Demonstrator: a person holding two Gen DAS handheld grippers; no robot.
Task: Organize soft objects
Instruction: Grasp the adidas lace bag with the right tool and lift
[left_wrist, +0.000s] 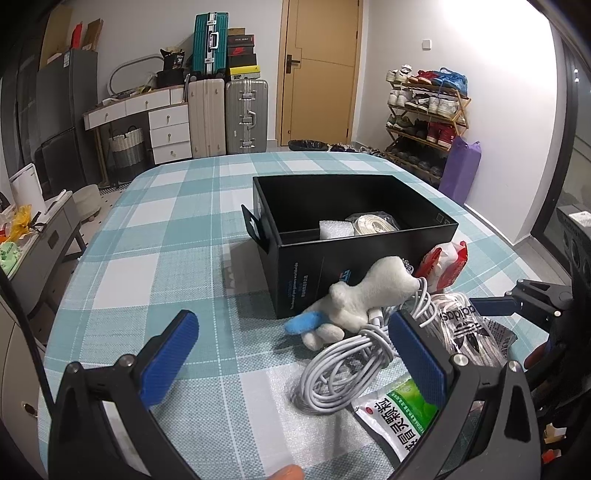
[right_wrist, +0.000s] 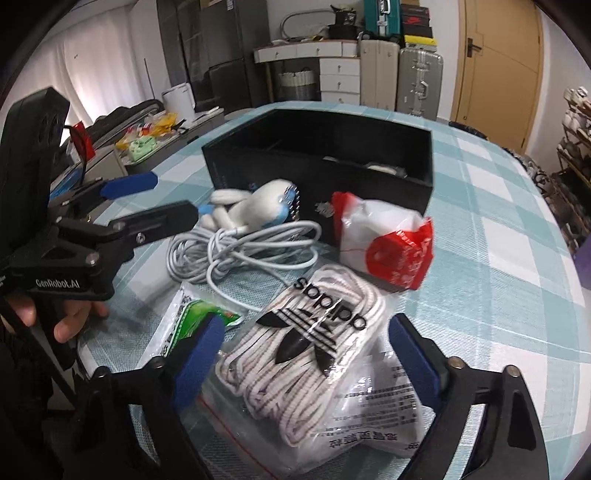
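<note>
Left wrist view: the left gripper (left_wrist: 291, 354) stands with its two blue-padded jaws wide apart and nothing between them, above the teal-and-white checked tablecloth (left_wrist: 155, 236). Just beyond its right pad lies a coiled white charging cable (left_wrist: 343, 373), and touching the far side of that coil is a white plush toy with a blue foot (left_wrist: 354, 299). The plush toy leans against the near wall of an open black cardboard box (left_wrist: 306, 266). Inside the box, at its near right, sit a white foam block (left_wrist: 334, 229) and a bagged coil of cream cord (left_wrist: 373, 223). A green-and-white medicine sachet (left_wrist: 391, 417) lies at the near right, partly under the right pad. A red-and-white plastic packet (left_wrist: 445, 264) rests against the right end of the box.

Right wrist view: the right gripper (right_wrist: 306, 354) is open, its blue pads set either side of a clear plastic bag of white-and-black shoelaces with a black trefoil logo (right_wrist: 314, 354). The left pad appears close to the bag's edge; the right pad stands apart from it. No pressing contact is visible, though blur makes the left side hard to judge. The bag lies flat on the tablecloth, near and right of the cable coil, and just near of the red-and-white packet. A hand (right_wrist: 70, 317) holding the left gripper shows at the left edge.
</note>
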